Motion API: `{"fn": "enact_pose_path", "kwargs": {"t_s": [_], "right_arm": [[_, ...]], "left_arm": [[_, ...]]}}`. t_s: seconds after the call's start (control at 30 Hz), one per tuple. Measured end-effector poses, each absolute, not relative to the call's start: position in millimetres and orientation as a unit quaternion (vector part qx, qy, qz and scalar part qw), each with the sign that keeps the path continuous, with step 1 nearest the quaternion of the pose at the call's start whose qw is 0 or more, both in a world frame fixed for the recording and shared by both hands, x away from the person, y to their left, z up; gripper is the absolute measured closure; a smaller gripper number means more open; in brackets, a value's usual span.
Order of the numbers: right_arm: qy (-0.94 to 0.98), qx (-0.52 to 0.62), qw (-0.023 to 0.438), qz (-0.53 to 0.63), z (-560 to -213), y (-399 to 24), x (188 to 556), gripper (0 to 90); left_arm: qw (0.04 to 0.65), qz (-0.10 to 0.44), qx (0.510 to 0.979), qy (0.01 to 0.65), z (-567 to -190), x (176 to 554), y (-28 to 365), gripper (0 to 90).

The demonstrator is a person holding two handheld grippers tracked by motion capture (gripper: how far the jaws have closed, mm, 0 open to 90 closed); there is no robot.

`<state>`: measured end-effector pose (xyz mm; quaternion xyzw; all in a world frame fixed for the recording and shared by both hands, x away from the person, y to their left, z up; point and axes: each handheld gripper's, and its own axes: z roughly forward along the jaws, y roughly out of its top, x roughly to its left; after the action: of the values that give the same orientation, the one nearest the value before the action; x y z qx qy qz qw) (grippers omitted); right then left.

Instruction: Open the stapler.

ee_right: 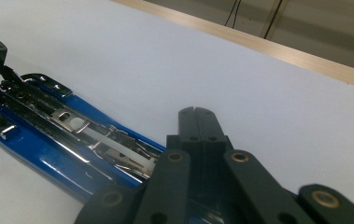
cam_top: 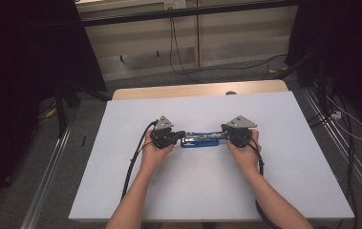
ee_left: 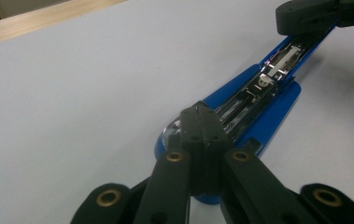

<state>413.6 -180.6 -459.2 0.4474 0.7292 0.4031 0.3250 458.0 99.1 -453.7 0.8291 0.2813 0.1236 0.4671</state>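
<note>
Lying across the frame centre, the blue stapler [cam_top: 200,140] sits between the left gripper [cam_top: 178,135] and right gripper [cam_top: 223,129], both pressed together.

No text, label, brand, number or sign is showing legibly anywhere in these pictures.
</note>
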Motion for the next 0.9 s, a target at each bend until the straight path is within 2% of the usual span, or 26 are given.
{"fn": "enact_pose_path", "kwargs": {"t_s": [0.2, 0.37, 0.6, 0.77, 0.9], "right_arm": [[0.734, 0.442, 0.318, 0.407, -458.6, -184.2, 415.1, 90.0], [0.733, 0.444, 0.312, 0.41, -458.8, -187.6, 415.9, 90.0], [0.739, 0.429, 0.308, 0.418, -455.2, -189.6, 413.7, 90.0], [0.746, 0.415, 0.295, 0.429, -449.3, -195.2, 407.6, 83.4], [0.749, 0.405, 0.287, 0.438, -443.1, -201.2, 399.2, 72.3]], "left_arm": [[0.468, 0.13, 0.829, 0.278, -454.2, 457.1, 99.0, 90.0], [0.498, 0.1, 0.808, 0.299, -449.2, 459.6, 103.7, 90.0], [0.516, 0.097, 0.795, 0.305, -443.2, 458.9, 107.3, 85.5], [0.514, 0.096, 0.795, 0.308, -439.4, 457.2, 110.4, 79.7], [0.508, 0.098, 0.798, 0.308, -437.8, 455.8, 111.2, 71.1]]}}
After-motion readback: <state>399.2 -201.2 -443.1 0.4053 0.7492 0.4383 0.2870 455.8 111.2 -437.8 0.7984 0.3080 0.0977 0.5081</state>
